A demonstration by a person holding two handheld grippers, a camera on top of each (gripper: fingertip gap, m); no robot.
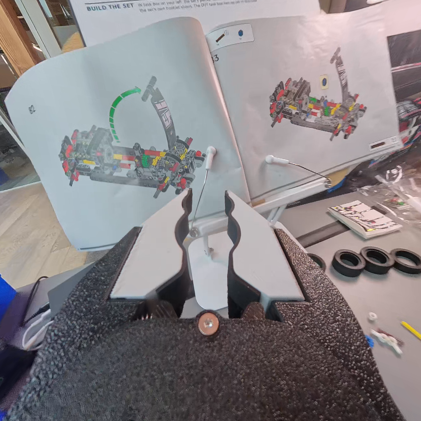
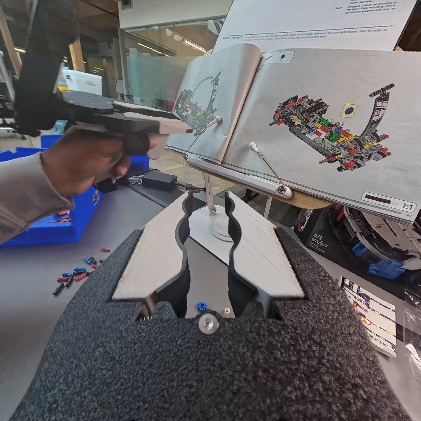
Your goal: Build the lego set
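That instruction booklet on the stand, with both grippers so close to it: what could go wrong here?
The left gripper, open, points at the wire page holder; a nudge might free the instruction booklet page. The small blue gear lies loose under the open right gripper and could get knocked away.

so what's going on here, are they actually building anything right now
Not at this moment. A person holds a gripper in each hand, and both the left gripper and the right gripper are open and empty, pointed at the instruction booklet propped open on a stand. Loose pins, a blue gear and black tyres lie untouched on the table.
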